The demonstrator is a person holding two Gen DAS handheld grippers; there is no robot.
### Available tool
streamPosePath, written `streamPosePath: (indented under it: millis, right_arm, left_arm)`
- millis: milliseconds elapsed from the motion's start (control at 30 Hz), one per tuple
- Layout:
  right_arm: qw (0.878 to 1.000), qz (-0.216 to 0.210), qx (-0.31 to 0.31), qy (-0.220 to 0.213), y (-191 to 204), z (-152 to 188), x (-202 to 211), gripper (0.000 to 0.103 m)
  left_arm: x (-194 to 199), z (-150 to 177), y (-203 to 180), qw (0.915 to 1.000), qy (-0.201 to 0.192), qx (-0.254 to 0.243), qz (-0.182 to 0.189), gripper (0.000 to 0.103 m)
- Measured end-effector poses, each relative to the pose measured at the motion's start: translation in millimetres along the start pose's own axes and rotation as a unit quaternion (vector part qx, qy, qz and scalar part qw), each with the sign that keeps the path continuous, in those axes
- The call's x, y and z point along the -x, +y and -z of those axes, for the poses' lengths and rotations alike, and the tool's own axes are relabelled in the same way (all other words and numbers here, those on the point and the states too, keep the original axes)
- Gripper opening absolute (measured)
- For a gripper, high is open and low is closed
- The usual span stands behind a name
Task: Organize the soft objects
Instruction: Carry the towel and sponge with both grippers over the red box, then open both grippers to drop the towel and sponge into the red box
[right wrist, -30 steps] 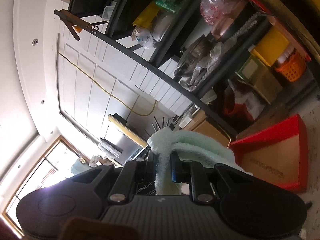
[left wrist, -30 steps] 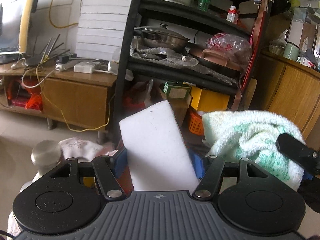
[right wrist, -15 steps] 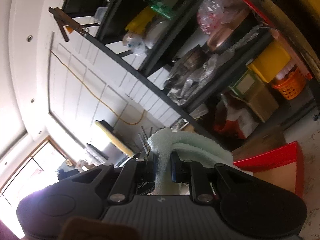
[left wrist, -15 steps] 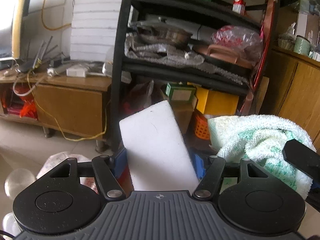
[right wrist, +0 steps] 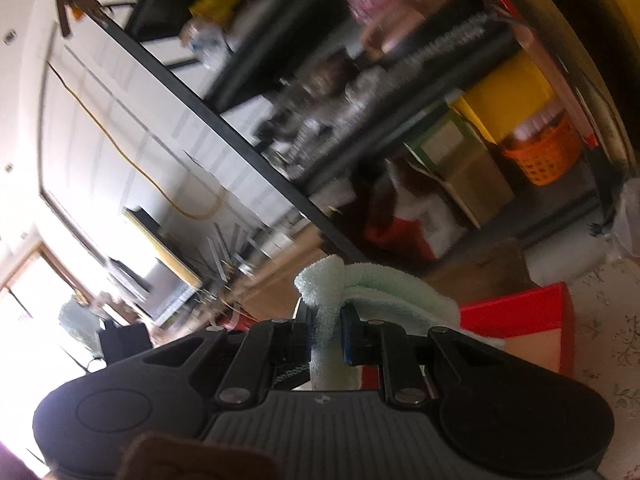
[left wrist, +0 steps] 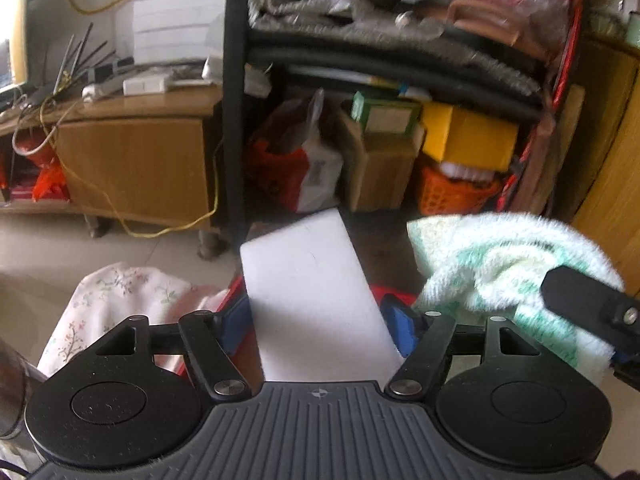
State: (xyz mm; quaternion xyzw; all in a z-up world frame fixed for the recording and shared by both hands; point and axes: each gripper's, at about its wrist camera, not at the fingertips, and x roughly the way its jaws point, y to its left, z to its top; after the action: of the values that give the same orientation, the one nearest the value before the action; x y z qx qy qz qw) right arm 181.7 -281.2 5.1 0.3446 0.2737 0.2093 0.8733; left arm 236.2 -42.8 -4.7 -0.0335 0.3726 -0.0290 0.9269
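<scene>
The white rectangular foam block [left wrist: 312, 300] is seen between the blue pads of the left tongs [left wrist: 318, 320], long axis running forward and away, the far end tilted slightly left. The left tongs' jaws have just been opening; the block stays between the pads, and whether they press it cannot be told. The green-and-white terry towel [right wrist: 360, 284] is clenched by the right tongs [right wrist: 327, 334], its fold poking forward past the tips and draping to the right. Below and ahead of both tongs a red cardboard box [right wrist: 520, 312] lies open on a floral-cloth table [right wrist: 608, 336]. The black metal shelf rack [left wrist: 234, 120] stands well beyond.
</scene>
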Motion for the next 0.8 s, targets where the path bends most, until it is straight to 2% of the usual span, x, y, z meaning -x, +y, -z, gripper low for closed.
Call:
streamPosePath:
  millis: [100,167,367,667,800]
  right_arm:
    - [1.000,0.022,0.006,0.013,-7,5,-13,0.000]
    - [0.999,0.030,0.007,0.018,-10,8,-18,0.000]
    - [0.999,0.045,0.000,0.027,-16,11,-22,0.000]
    - [0.997,0.067,-0.001,0.025,-15,23,10,0.000]
    - [0.997,0.069,-0.009,0.031,-10,35,29,0.006]
  left_arm:
    - [-12,4,3,0.9998,0.014,-0.003,-0.010,0.072]
    - [-17,5,4,0.9996,0.024,-0.007,-0.010,0.078]
    - [-13,7,-1,0.9993,0.021,-0.026,-0.020,0.083]
    - [12,8,3,0.9985,0.023,-0.041,-0.030,0.086]
    - [34,14,2,0.9977,0.023,-0.056,-0.031,0.089]
